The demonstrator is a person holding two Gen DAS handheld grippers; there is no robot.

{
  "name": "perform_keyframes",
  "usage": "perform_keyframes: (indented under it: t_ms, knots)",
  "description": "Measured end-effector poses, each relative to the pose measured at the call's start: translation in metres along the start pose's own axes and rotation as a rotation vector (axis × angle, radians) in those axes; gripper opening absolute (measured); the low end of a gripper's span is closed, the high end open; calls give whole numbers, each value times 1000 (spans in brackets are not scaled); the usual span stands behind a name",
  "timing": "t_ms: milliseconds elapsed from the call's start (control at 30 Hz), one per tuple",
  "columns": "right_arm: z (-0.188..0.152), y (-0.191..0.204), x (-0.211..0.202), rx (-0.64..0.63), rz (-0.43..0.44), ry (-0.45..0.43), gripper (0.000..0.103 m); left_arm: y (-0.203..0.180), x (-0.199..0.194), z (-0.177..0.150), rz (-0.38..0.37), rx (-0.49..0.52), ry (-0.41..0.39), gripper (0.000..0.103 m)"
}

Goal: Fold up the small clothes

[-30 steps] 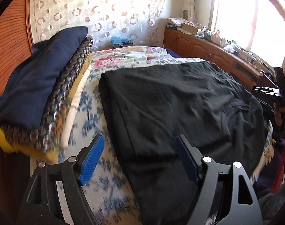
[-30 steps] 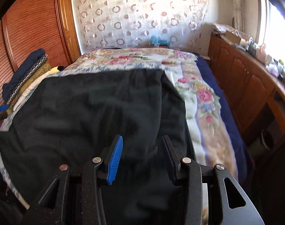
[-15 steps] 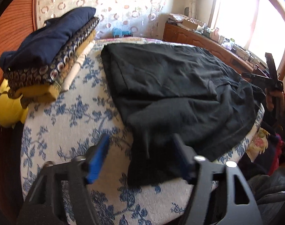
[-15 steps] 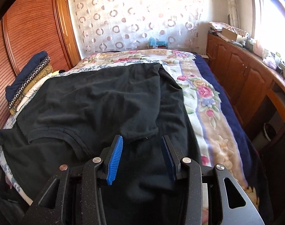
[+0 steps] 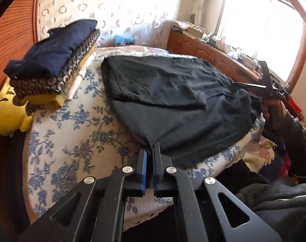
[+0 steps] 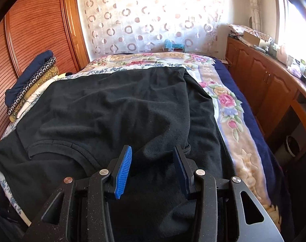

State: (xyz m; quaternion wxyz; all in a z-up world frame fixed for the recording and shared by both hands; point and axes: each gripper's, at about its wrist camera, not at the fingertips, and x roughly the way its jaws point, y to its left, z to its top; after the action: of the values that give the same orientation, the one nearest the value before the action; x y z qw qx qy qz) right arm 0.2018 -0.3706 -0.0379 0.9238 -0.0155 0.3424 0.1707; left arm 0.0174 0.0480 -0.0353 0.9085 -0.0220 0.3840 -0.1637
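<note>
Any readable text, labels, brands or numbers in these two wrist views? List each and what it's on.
None readable.
Black garment: no print or tag visible.
Folded clothes stack: ring and dot patterns only, no lettering.
Curtain: circle pattern, no words.
Boxes and papers on the wooden cabinet: any print too small and washed out to read.
Grippers' black frames and blue pads: no markings visible.
</note>
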Motion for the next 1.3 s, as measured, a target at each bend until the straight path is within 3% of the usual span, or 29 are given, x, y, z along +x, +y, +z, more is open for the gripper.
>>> perform_keyframes:
  t_ms: [233, 267, 300, 367, 500, 567, 600, 700, 1100, 1300]
  knots:
    - [1, 1, 0, -1, -1, -3, 44, 4, 1, 5, 43, -4, 17, 6]
    - [1, 1, 0, -1, -1, -3, 44, 4, 3, 5, 44, -4, 18, 9]
    - [1, 2, -1, 0, -1, -4, 44, 5, 5, 7, 46, -3, 19, 14]
    - [1, 2, -1, 1, 0, -4, 44, 5, 7, 10, 44, -1, 7, 38]
    - [1, 3, 1, 10, 4, -3, 44, 5, 19, 25, 46, 17, 1, 52]
    - [1, 3, 2, 17, 7, -2, 44, 5, 25, 31, 60, 24, -1, 75]
    - [2, 4, 3, 20, 6, -3, 44, 5, 28, 35, 58, 31, -6, 77]
    - [3, 4, 6, 25, 3, -6, 50, 8, 43, 47, 73, 36, 1, 77]
    - [0, 7, 21, 11, -41, 23, 52, 37, 97, 80, 108, -20, 46, 77]
    - [0, 10, 23, 4, -55, 36, 52, 50, 114, 80, 105, -52, 94, 42]
